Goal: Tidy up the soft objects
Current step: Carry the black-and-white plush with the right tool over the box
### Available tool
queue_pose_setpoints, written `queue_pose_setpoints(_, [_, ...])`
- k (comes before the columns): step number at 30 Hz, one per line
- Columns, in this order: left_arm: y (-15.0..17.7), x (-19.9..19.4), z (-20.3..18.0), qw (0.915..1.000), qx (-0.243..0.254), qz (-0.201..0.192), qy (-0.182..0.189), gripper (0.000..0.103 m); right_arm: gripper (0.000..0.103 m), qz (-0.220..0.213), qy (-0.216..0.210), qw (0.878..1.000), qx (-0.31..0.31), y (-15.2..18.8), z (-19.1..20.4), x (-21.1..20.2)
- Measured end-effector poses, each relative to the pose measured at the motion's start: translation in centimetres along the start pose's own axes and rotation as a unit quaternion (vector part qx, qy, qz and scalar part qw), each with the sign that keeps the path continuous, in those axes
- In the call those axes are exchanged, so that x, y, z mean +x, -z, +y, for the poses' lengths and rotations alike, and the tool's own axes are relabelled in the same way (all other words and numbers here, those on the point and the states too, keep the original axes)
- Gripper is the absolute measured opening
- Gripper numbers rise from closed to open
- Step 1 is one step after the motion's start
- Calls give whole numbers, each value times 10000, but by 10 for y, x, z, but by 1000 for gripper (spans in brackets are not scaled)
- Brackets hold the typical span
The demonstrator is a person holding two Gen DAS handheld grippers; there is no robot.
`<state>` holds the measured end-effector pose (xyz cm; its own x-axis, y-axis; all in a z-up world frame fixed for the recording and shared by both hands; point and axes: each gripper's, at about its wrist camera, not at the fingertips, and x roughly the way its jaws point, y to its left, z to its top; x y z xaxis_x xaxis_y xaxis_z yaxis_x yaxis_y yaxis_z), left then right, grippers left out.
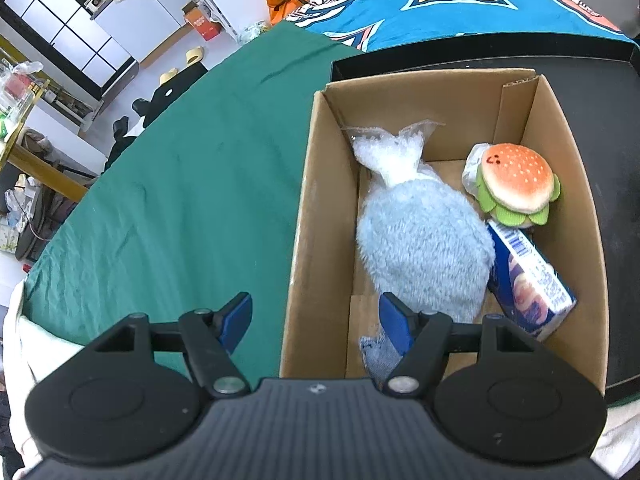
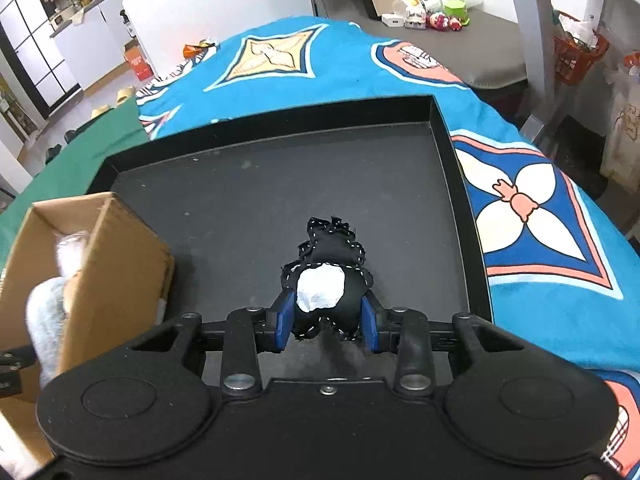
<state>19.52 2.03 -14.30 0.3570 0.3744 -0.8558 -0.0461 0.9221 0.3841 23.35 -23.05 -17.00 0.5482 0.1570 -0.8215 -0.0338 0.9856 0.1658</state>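
Soft toys are seen in a box point(image 1: 568, 128) and in the right gripper point(image 2: 328, 320).

Left wrist view: the left gripper point(image 1: 316, 318) is held wide and empty, straddling the box's near left wall. Inside lie a blue plush point(image 1: 420, 240), a burger toy point(image 1: 514, 184) at the far right and a carton point(image 1: 532, 280) near right. A green cloth point(image 1: 180, 200) lies to the left.
Right wrist view: a black toy point(image 2: 332, 272) is clamped between the fingers over a black tray point(image 2: 448, 128). The box stands at the left, on the tray.
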Motion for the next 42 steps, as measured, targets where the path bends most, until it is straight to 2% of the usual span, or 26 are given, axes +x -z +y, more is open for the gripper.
queue_pose_setpoints(18, [21,-3,26,9983,-371,-126,430,68,35,-230,-528,9982,-192,3,47,-57])
queue_pose_setpoints(29, [28,0,40,9955,-606,-196,700,65,36,-305,-681,9961,-469,6,87,-77])
queue_pose_setpoints(39, [34,8,53,9921,-876,-137,884,52,36,-347,-765,9944,-643,14,118,-91])
queue_pose_setpoints(40, [35,9,54,9918,-905,-119,899,50,36,-347,-772,9942,-664,14,121,-92])
queue_pose_setpoints(42, [36,11,56,9902,-963,-93,1005,36,36,-352,-774,9937,-734,16,129,-94])
